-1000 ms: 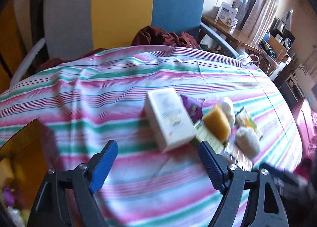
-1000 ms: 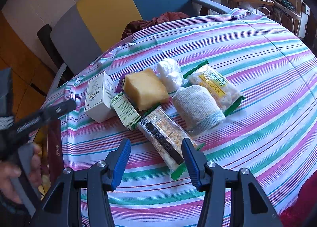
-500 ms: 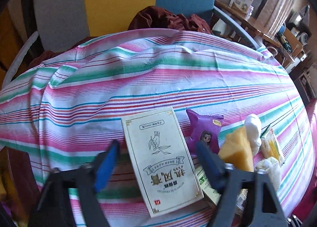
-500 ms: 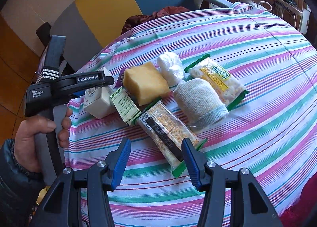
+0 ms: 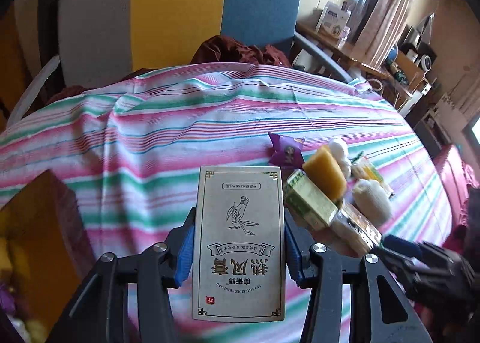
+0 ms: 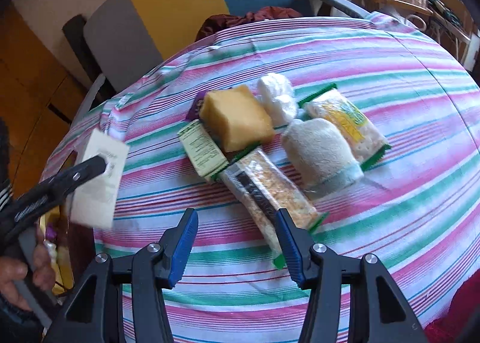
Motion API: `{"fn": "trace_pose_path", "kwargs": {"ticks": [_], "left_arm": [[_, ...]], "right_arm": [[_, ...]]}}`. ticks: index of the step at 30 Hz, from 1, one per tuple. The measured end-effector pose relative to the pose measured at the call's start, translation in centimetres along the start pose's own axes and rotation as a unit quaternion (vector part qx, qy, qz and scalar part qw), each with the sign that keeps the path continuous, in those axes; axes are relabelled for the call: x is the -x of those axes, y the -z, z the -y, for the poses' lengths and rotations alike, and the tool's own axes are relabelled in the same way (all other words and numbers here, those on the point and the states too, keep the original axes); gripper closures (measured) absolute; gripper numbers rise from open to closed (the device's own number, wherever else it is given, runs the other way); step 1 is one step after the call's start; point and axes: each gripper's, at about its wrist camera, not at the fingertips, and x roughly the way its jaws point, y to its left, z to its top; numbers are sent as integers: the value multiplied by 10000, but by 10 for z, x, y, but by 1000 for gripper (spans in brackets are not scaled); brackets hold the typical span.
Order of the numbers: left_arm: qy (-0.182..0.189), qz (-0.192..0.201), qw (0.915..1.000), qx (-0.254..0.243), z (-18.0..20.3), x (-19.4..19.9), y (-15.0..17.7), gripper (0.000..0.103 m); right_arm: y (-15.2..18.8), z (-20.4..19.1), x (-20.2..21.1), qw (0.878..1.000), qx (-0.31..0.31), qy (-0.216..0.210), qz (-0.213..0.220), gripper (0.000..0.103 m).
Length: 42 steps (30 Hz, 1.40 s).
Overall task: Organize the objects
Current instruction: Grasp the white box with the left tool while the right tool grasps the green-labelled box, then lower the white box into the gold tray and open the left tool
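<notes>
Left wrist view: the left gripper [image 5: 238,248] has its blue pads against both long sides of a white carton [image 5: 240,244] printed with a hand-and-sprig drawing, and the jaws are closing on it. The carton sits above the striped tablecloth [image 5: 150,145]. To its right lie a green-and-white small box [image 5: 310,203], a yellow sponge [image 5: 325,173], a purple sachet [image 5: 285,149], a white wad [image 5: 340,149] and a knitted white mitt [image 5: 372,200], all close together. An open yellow-lined container [image 5: 33,241] shows at the lower left edge. A chair [image 5: 180,10] with grey, yellow and blue panels stands behind the table.

Right wrist view: the right gripper [image 6: 237,245] hovers above the cloth with its jaws partly apart and nothing pressed between them; the near end of a long cracker packet [image 6: 270,197] lies below the gap. The carton [image 6: 97,184] appears blurred at the left, off the cluster, clamped in the other tool, which a hand [image 6: 18,277] grips. A second, green-edged cracker packet [image 6: 348,124] lies just right of the mitt [image 6: 321,152]
</notes>
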Motion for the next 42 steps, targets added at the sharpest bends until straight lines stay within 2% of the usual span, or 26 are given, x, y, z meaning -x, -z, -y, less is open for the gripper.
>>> {"fn": "trace_pose_path", "kwargs": {"ticks": [5, 8, 15, 17, 19, 22, 27, 30, 33, 37, 42], "left_arm": [[146, 183, 9997, 85, -19, 42, 29, 52], [232, 289, 9992, 177, -30, 66, 46, 52], [110, 451, 9975, 539, -70, 107, 77, 52], [25, 492, 9961, 732, -88, 117, 84, 52], [-89, 567, 9936, 977, -108, 128, 91, 52], [-314, 734, 9872, 1378, -142, 146, 101, 52], [-695, 913, 9708, 2108, -202, 170, 115, 52], [-811, 880, 9616, 2471, -231, 175, 123, 52], [-887, 830, 9548, 2713, -250, 173, 125, 52], [-1091, 787, 9568, 2577, -252, 164, 115, 52], [-1278, 624, 9598, 2418, -258, 131, 93, 52]], "right_arm": [[-18, -29, -19, 9981, 599, 93, -123, 49], [-35, -39, -39, 9956, 850, 307, -234, 49], [-55, -54, -86, 9909, 1125, 497, -547, 50], [-53, -58, -95, 9885, 1254, 591, -608, 74], [-48, -62, -96, 9874, 1307, 701, -554, 74], [-33, -72, -87, 9862, 1423, 556, -637, 74], [13, -99, -71, 9748, 2007, 288, -931, 74], [32, -109, -68, 9687, 2306, 366, -842, 73], [34, -107, -66, 9701, 2266, 296, -815, 73], [36, -102, -64, 9717, 2223, 201, -774, 73], [38, -101, -62, 9725, 2203, 155, -742, 73]]}}
